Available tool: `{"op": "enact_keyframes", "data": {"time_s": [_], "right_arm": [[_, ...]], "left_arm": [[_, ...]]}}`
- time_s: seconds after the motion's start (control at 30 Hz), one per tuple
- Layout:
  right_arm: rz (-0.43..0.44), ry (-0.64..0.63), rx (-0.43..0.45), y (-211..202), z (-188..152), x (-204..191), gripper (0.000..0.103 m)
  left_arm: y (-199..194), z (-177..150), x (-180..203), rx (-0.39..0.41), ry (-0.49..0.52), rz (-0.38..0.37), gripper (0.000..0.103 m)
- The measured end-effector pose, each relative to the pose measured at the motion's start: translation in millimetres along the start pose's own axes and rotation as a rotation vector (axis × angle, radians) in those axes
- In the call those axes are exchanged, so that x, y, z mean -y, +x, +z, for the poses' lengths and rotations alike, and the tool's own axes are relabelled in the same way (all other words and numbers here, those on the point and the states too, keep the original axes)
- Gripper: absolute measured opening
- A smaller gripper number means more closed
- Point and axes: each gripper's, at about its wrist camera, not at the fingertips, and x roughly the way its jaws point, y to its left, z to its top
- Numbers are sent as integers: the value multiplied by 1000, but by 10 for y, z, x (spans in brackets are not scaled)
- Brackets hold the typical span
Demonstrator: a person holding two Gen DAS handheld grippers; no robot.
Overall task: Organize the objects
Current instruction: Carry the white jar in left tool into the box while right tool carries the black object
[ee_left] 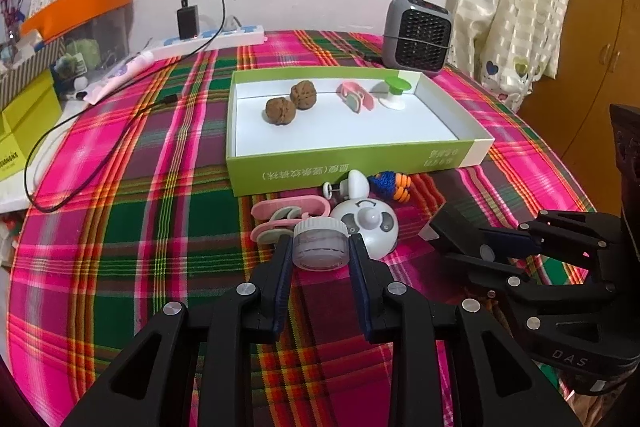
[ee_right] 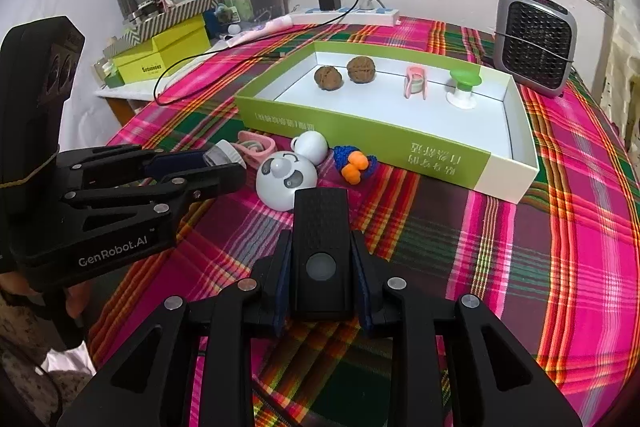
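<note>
Your left gripper [ee_left: 320, 251] is clamped on a small clear plastic jar with a white screw lid [ee_left: 320, 243], held just above the pink-and-green plaid tablecloth [ee_left: 140, 227]. Your right gripper [ee_right: 320, 267] is closed on a flat black rectangular device with a round grey button [ee_right: 320, 255].

Between you and the shallow green-and-white cardboard tray [ee_left: 352, 165] sit a white panda-faced dome [ee_left: 366, 227], a pink plastic clip [ee_left: 280, 217] and a blue-and-orange knitted toy [ee_left: 390, 185]. Whether the jar touches the clip is hard to say.

Inside the tray: two brown walnuts [ee_left: 292, 103], another pink clip [ee_left: 354, 97], a green-topped white suction knob [ee_left: 394, 93].
</note>
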Motion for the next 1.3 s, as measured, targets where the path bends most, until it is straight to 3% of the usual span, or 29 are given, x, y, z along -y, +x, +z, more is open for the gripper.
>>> {"op": "enact_keyframes", "data": {"time_s": [0.5, 1.3], "right_arm": [[10, 14, 44, -144, 158, 33, 28], [-29, 108, 67, -24, 652, 334, 28]], "left_arm": [[-103, 143, 10, 27, 0, -19, 25], [130, 588, -135, 41, -24, -19, 25]]}}
